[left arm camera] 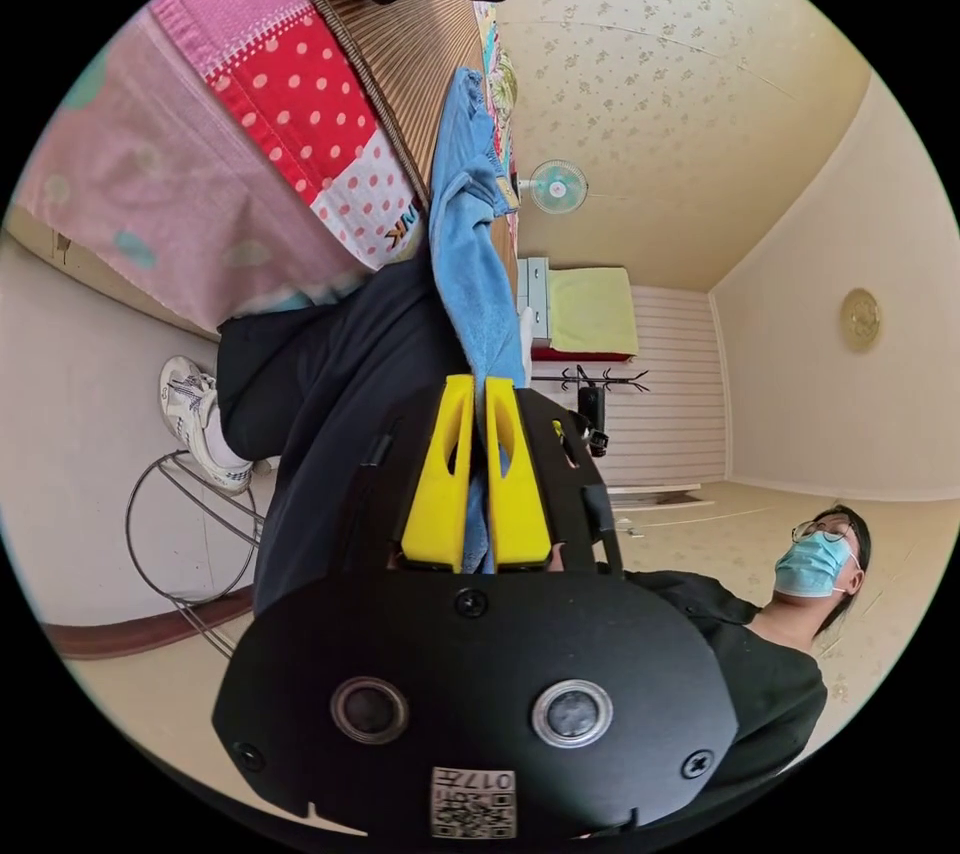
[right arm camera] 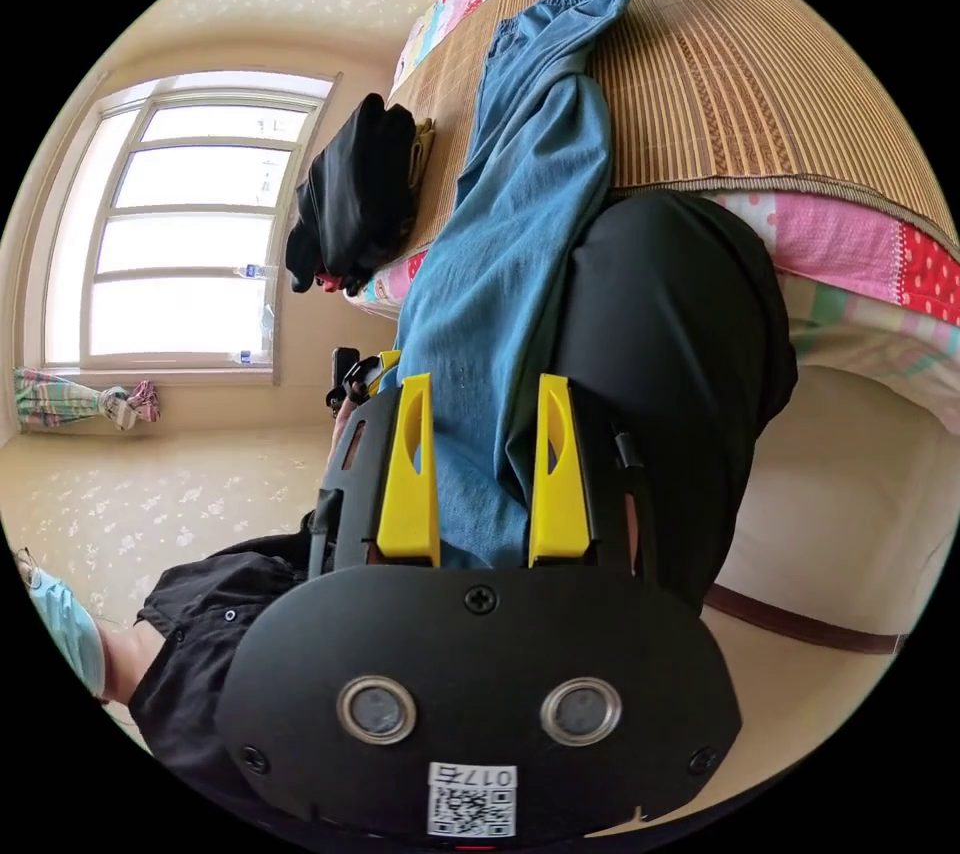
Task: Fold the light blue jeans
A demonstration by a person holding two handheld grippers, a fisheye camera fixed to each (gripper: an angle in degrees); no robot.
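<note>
The light blue jeans (left arm camera: 470,224) hang off the edge of a bed covered by a bamboo mat (left arm camera: 410,44). My left gripper (left arm camera: 480,386) is shut on a fold of the denim, its yellow jaws close together with the cloth pinched between them. In the right gripper view the jeans (right arm camera: 520,194) run from the mat (right arm camera: 740,74) down over the bed edge and pass between the jaws of my right gripper (right arm camera: 485,381). Those jaws stand wide apart, with the denim lying loosely in the gap.
A pink patchwork quilt (left arm camera: 180,164) covers the bed side under the mat. A black bundle (right arm camera: 355,189) lies on the mat near a window (right arm camera: 190,224). The person's dark trousers (right arm camera: 670,344) press against the bed. A wire stand (left arm camera: 170,534) stands on the floor.
</note>
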